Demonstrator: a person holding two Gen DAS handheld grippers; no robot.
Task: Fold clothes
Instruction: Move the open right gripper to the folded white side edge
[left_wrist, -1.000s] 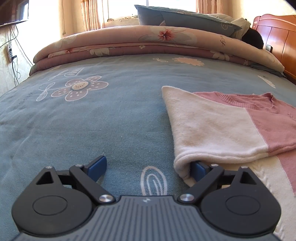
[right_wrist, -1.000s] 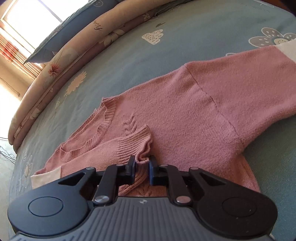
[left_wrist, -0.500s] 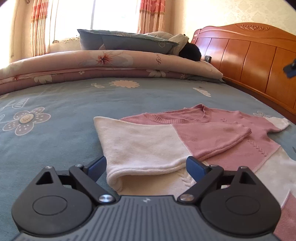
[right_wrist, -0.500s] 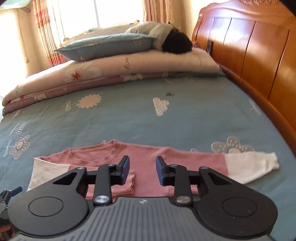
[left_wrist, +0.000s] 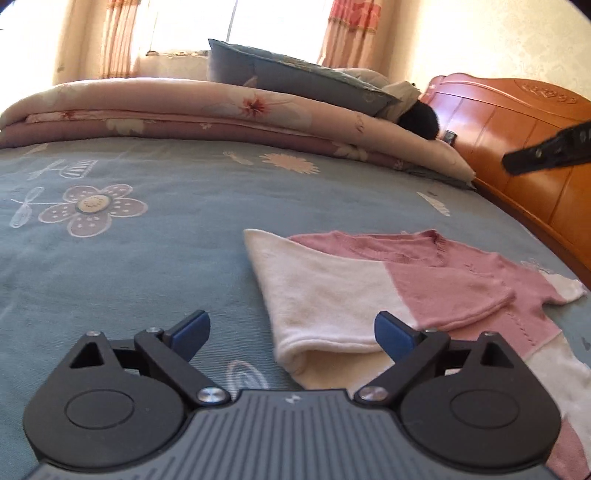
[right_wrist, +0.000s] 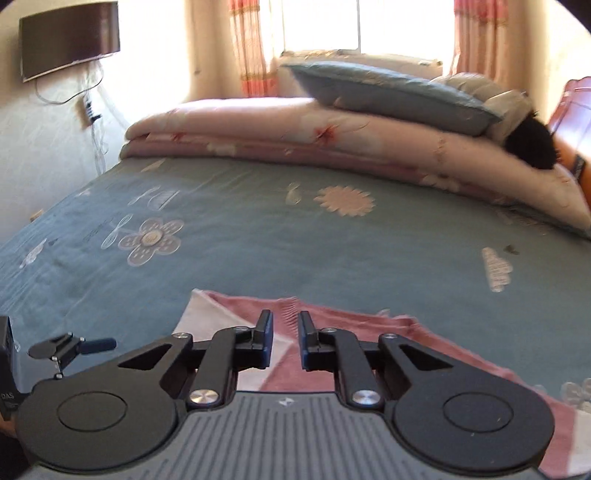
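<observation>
Pink-and-cream knit: we see the sweater (left_wrist: 424, 291) lying flat on the bed (left_wrist: 147, 258), one sleeve (left_wrist: 332, 295) folded across the chest, its cream cuff end nearest us.
Where it lies: we place it low and right of centre in the left wrist view, and straight below the fingers in the right wrist view (right_wrist: 332, 332).
Long axis: we judge the garment runs sideways across the bed, shoulder to shoulder, with the neckline on the far side; the other sleeve (left_wrist: 565, 291) stretches out toward the headboard (left_wrist: 535, 147).
Key relation: we take the unfolded sleeve to be the next part to bring in, and it lies on the right claw's side, well apart from the left one.
Left claw (left_wrist: 291, 330): we find its jaws wide apart, holding nothing; the folded sleeve's cuff sits between and just beyond the blue pads (left_wrist: 391, 330), though we cannot tell whether the right pad touches the cloth.
Right claw (right_wrist: 285, 339): we see its jaws parted by a narrow gap, nothing between them, raised over the sweater's body.
Nearer hand: we judge the right.
Surroundings: we note a rolled quilt (right_wrist: 332, 140) and pillow (right_wrist: 388, 92) at the far edge, curtains (right_wrist: 251, 48) and a bright window behind.
</observation>
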